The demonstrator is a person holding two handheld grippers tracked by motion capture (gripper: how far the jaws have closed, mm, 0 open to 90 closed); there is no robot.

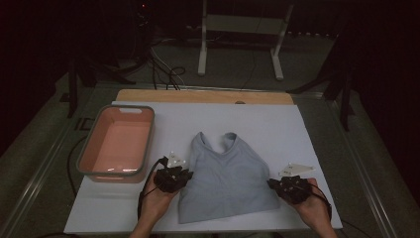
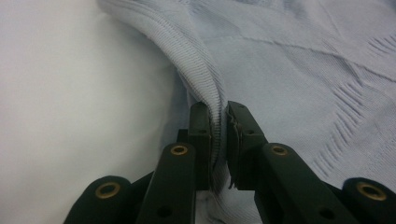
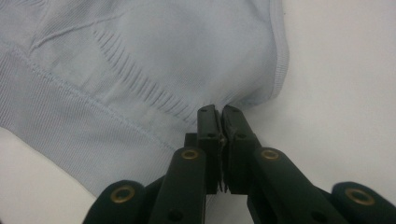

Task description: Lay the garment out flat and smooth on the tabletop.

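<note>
While the pale blue ribbed knit top (image 1: 229,178) lies flat on the white surface (image 1: 307,134), left claw (image 2: 218,122) and right claw (image 3: 221,119) each clamp an opposite side edge (hem nearest the person).

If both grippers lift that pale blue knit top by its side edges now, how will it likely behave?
The top is probably floppy: its ribbed edge already bunches between the left gripper pads, so the middle should sag. It looks thin and lies flat on the white board, so likely light. The right gripper pinches little fabric, so that edge might slip out.
</note>
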